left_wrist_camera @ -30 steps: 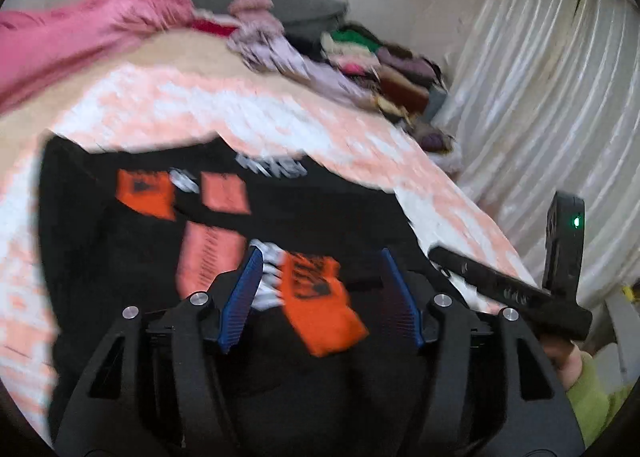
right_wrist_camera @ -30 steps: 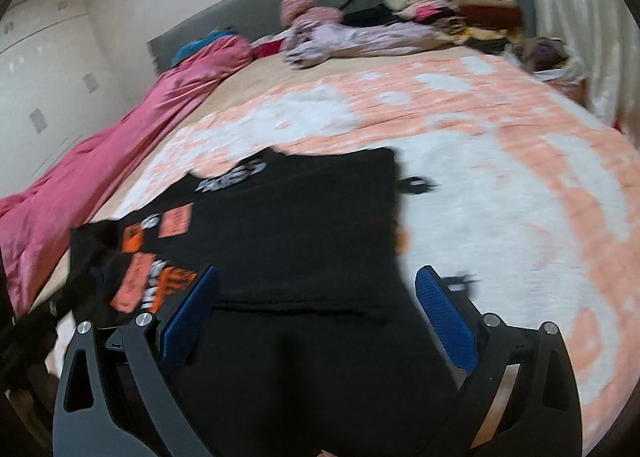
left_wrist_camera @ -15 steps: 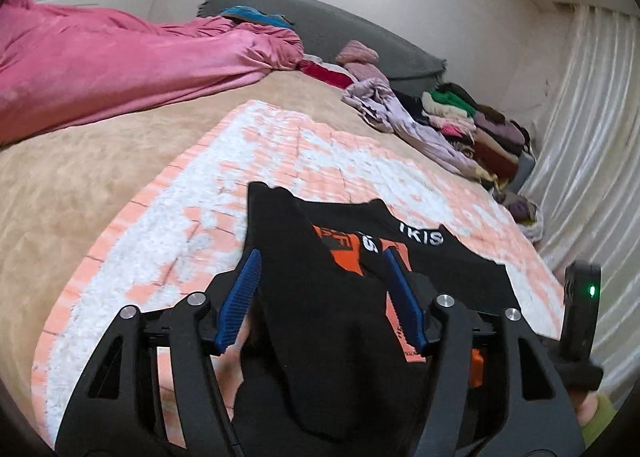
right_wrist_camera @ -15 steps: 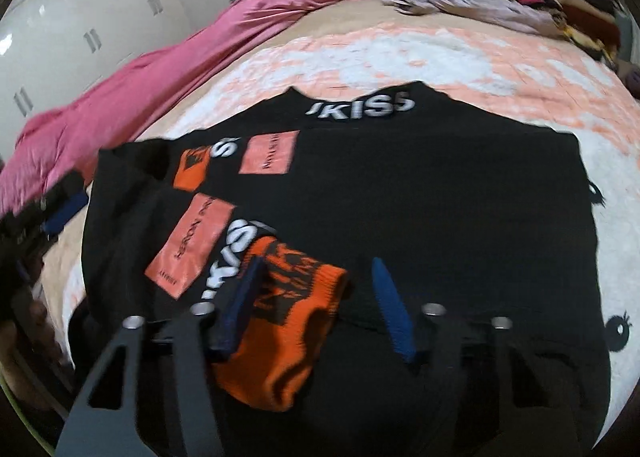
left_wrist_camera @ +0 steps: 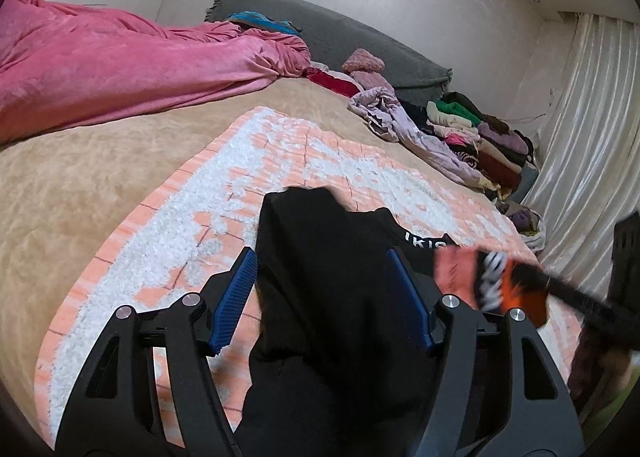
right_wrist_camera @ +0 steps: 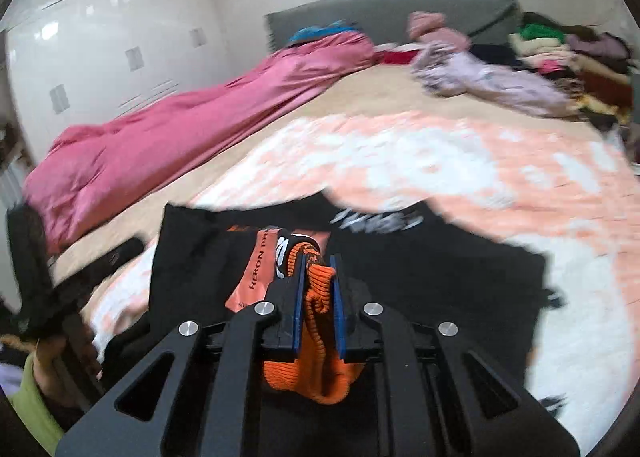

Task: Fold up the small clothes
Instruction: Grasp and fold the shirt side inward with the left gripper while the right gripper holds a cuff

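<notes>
**Black top half gathered, orange cuff clamped**

Left wrist view: the left gripper (left_wrist_camera: pixel 322 297) points down at a bed (left_wrist_camera: pixel 88 185) covered by an orange-and-white blanket (left_wrist_camera: pixel 280 153). A black top (left_wrist_camera: pixel 320 277) runs between its blue pads; the jaws stand apart, wide around a thick bunch of cloth, and whether they press on it cannot be told. At the right edge, blurred, the other gripper carries the top's orange cuff (left_wrist_camera: pixel 520 293).

Right wrist view: the right gripper (right_wrist_camera: pixel 316 289) has just been closing, and its jaws are now clamped on the orange cuff (right_wrist_camera: pixel 318 297), which is raised above the black top (right_wrist_camera: pixel 420 269) lying on the blanket (right_wrist_camera: pixel 440 161). A stack of clothes (right_wrist_camera: pixel 560 45) sits far off by the headboard.

The fold looks barely begun: a sleeve is being drawn in, and the body remains unfolded.
</notes>
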